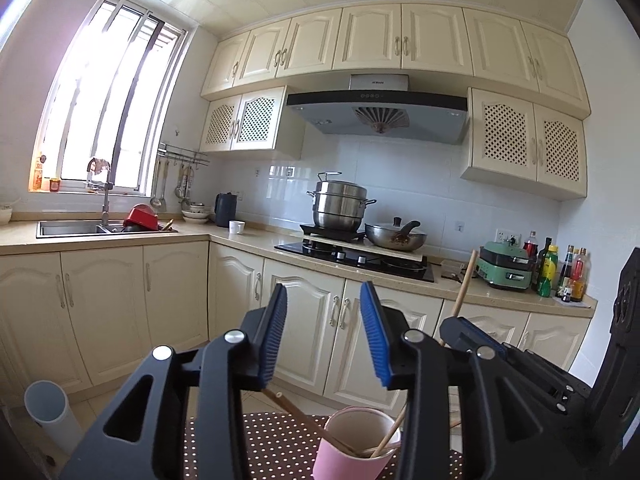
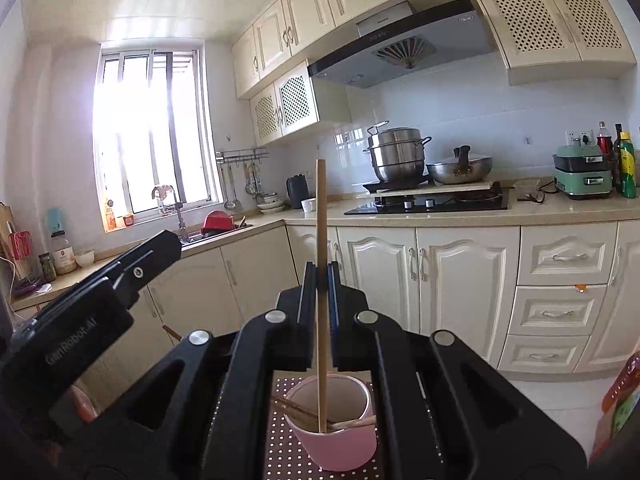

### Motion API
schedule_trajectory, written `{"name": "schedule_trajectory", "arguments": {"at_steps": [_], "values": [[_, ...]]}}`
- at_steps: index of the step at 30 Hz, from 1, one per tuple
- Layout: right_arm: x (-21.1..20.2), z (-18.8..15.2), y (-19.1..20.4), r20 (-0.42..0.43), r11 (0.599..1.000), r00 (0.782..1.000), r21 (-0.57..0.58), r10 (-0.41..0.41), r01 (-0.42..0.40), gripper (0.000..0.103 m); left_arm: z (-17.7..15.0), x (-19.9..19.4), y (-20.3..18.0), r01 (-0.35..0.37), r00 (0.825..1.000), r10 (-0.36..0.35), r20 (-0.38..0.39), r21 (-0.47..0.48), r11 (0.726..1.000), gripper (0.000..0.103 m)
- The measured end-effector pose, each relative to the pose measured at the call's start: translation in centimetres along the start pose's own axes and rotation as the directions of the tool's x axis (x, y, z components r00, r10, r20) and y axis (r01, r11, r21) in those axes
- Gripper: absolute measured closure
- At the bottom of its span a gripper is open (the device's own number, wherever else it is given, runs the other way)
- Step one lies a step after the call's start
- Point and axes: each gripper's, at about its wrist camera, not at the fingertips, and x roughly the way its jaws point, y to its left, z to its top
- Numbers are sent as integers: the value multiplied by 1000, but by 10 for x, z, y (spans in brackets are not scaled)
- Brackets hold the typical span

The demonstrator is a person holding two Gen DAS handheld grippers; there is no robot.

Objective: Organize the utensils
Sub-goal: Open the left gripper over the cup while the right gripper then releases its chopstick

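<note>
The right gripper (image 2: 322, 280) is clamped on a single wooden chopstick (image 2: 321, 240), its two black jaws pressed tight against the stick at mid-length. The chopstick stands nearly upright: its top rises toward 12 o'clock, above the jaws, and its lower end reaches down inside the pink paper cup (image 2: 332, 432) at 6 o'clock in the right wrist view. Several other chopsticks (image 2: 356, 424) already lie slanted in the cup, leaning on its inner wall. The cup sits on a brown cloth with white polka dots (image 2: 280, 452).

The left gripper (image 1: 324, 336) is spread wide, its blue ribbed pads (image 1: 376, 336) well apart and holding nothing. It hovers above the same cup (image 1: 344, 456), which shows at 6 o'clock in its view, with the right gripper's body at 4 o'clock and the held chopstick (image 1: 464, 284) angling up toward 2 o'clock.

Behind, at 12 o'clock, a steel steamer pot (image 1: 340, 204) and a lidded wok (image 1: 396, 234) stand on the black gas hob (image 1: 356, 258); the sink (image 1: 72, 229) is at 9 o'clock.
</note>
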Motion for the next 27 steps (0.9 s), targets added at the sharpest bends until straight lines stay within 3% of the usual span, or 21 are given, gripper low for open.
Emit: {"name": "schedule_trajectory", "arguments": {"at_steps": [25,26,27], "values": [[-11,0,12,-107,999,994,-22,-38,36,96,14,-37,18,-38,996,39,-80,22,999,57],[-12,1,13,-110,999,993,-22,-41,39,94,15,-40,19,-42,996,44,-81,23,999,57],[-13,1,13,-115,999,993,-19,-37,35,87,17,-42,20,-43,996,45,-83,24,999,57]]}}
